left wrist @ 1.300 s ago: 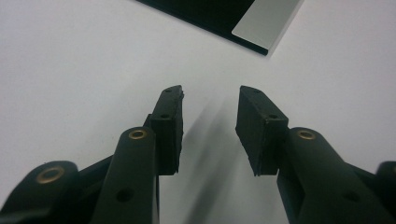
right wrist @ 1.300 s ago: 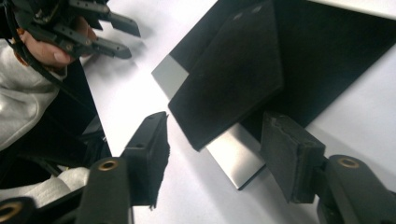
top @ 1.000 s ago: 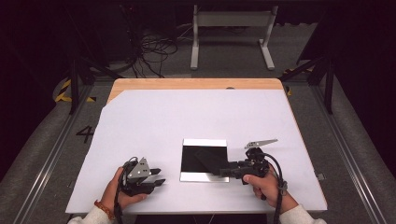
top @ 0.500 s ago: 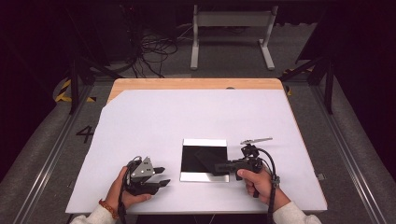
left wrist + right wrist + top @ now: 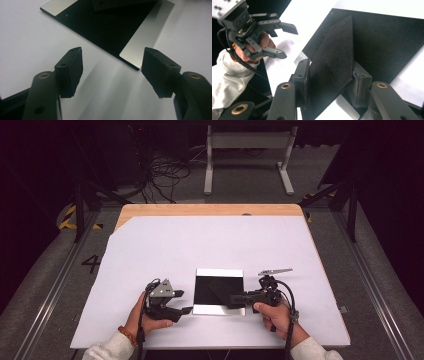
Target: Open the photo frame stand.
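On the white counter [image 5: 150, 250], the right claw [image 5: 332, 85] has just been closing and pinches a thin black felt-like sheet [image 5: 334, 57] over the flat black square plate with silver edges [image 5: 218, 291], while the left claw [image 5: 112, 72], just opening, is spread and empty beside the plate's corner.

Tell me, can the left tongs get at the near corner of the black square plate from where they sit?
Probably yes: the left tongs stand open, the plate's corner just ahead, bare table between.

A white sheet [image 5: 210, 250] covers a wooden table [image 5: 210, 210] on grey carpet [image 5: 45, 285]. Behind it the room is dark, with a pale metal stand [image 5: 247, 155], tangled black cables [image 5: 162, 172] and yellow-black floor tape [image 5: 67, 217].
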The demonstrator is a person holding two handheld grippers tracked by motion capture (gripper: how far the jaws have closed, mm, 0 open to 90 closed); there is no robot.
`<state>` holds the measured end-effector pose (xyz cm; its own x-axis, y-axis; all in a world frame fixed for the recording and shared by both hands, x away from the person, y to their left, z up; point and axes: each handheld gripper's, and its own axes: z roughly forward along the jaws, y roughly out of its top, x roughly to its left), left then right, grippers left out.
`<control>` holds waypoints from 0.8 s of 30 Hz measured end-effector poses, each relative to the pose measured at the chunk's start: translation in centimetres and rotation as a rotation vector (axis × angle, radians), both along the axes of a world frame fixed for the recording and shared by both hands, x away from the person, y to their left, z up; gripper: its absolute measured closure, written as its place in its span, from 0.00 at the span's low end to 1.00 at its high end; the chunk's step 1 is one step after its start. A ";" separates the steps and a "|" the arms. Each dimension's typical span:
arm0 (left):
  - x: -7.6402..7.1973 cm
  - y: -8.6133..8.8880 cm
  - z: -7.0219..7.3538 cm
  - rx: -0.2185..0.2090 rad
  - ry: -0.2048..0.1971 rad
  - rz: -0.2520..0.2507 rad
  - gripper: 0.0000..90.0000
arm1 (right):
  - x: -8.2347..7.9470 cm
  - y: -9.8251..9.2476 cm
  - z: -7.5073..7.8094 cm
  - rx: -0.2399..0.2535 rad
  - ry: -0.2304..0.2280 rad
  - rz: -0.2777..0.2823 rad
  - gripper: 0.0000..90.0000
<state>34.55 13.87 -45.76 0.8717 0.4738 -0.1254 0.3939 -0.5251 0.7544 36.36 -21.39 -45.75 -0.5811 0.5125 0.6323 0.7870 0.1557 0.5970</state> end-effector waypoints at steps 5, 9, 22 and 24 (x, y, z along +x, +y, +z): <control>1.4 -0.8 -0.3 -0.003 0.046 0.024 0.30 | -0.4 0.1 0.4 -0.004 -0.054 0.015 0.67; 2.1 -1.1 -0.4 -0.008 0.059 0.025 0.27 | -0.7 0.1 0.8 -0.013 -0.082 0.023 0.68; 3.3 -2.4 -0.7 0.007 0.093 -0.001 0.21 | -1.4 0.3 1.4 -0.028 -0.176 0.057 0.71; 3.4 -2.6 -0.7 -0.001 0.105 -0.016 0.21 | -1.6 0.3 1.5 -0.027 -0.195 0.064 0.72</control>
<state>37.96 11.27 -46.48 0.8609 0.4600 -0.2172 0.4628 -0.5312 0.7096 34.80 -21.05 -44.20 -0.7232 0.4855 0.4913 0.6448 0.2197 0.7321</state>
